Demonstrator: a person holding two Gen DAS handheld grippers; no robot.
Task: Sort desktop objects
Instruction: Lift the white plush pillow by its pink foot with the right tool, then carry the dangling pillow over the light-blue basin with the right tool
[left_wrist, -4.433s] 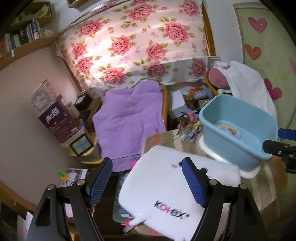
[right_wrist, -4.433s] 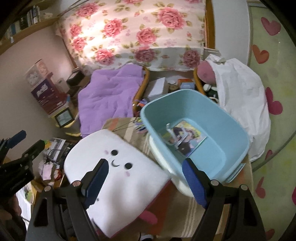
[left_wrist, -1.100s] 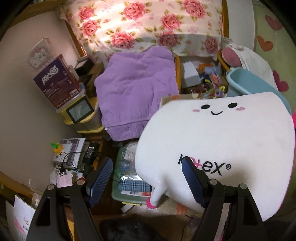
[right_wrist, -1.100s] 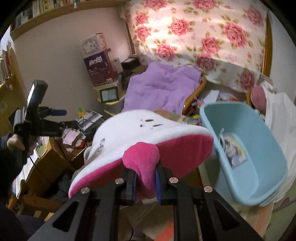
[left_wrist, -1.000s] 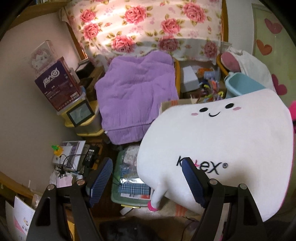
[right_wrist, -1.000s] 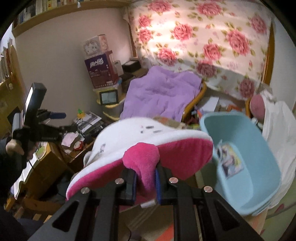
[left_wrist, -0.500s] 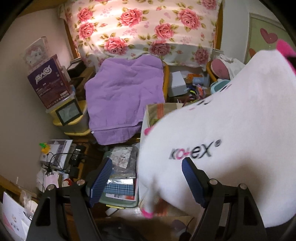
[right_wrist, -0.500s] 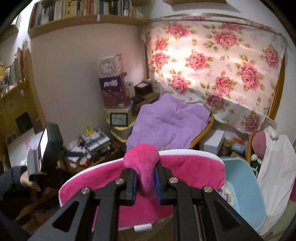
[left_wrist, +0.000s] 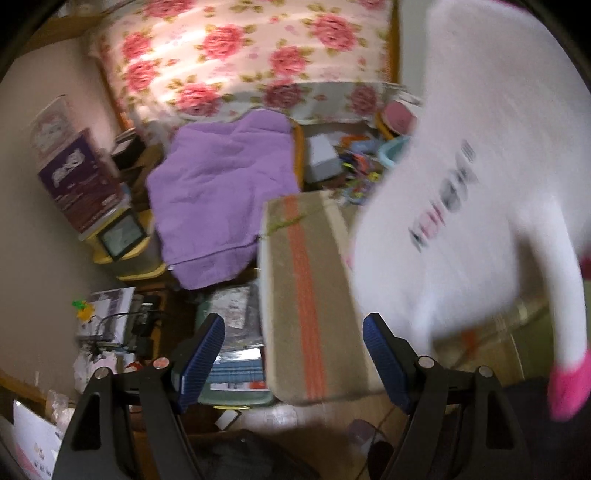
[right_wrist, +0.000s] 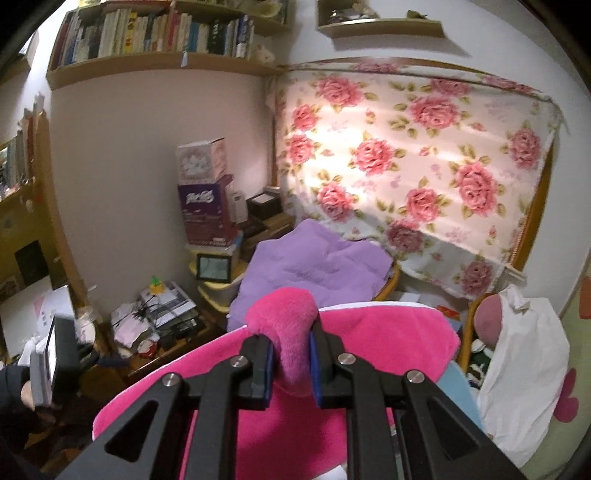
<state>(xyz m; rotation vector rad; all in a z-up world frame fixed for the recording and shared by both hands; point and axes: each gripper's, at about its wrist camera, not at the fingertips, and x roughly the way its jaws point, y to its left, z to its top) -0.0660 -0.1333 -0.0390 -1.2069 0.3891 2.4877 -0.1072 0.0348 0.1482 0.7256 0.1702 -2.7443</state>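
My right gripper (right_wrist: 290, 363) is shut on a pink plush nub of a large white and pink plush cushion (right_wrist: 384, 332) and holds it lifted, pink back facing the camera. In the left wrist view the same cushion (left_wrist: 480, 155) hangs blurred at the right, white face with dark lettering, a white limb with a pink tip (left_wrist: 569, 391) dangling. My left gripper (left_wrist: 293, 354) is open and empty, above the near edge of a small table with a striped brown and orange cloth (left_wrist: 306, 280). A sliver of the blue tub (left_wrist: 393, 151) shows behind the cushion.
A purple blanket (left_wrist: 221, 195) drapes over a chair behind the table. A rose-patterned cloth (right_wrist: 406, 162) hangs at the back. Stacked boxes (right_wrist: 205, 192) and a small framed screen (right_wrist: 213, 267) stand at the left. Floor clutter (left_wrist: 110, 321) lies left of the table. A white bag (right_wrist: 517, 369) is at right.
The right gripper has raised the cushion higher and swung it right, uncovering the striped table top. The left gripper stays open.
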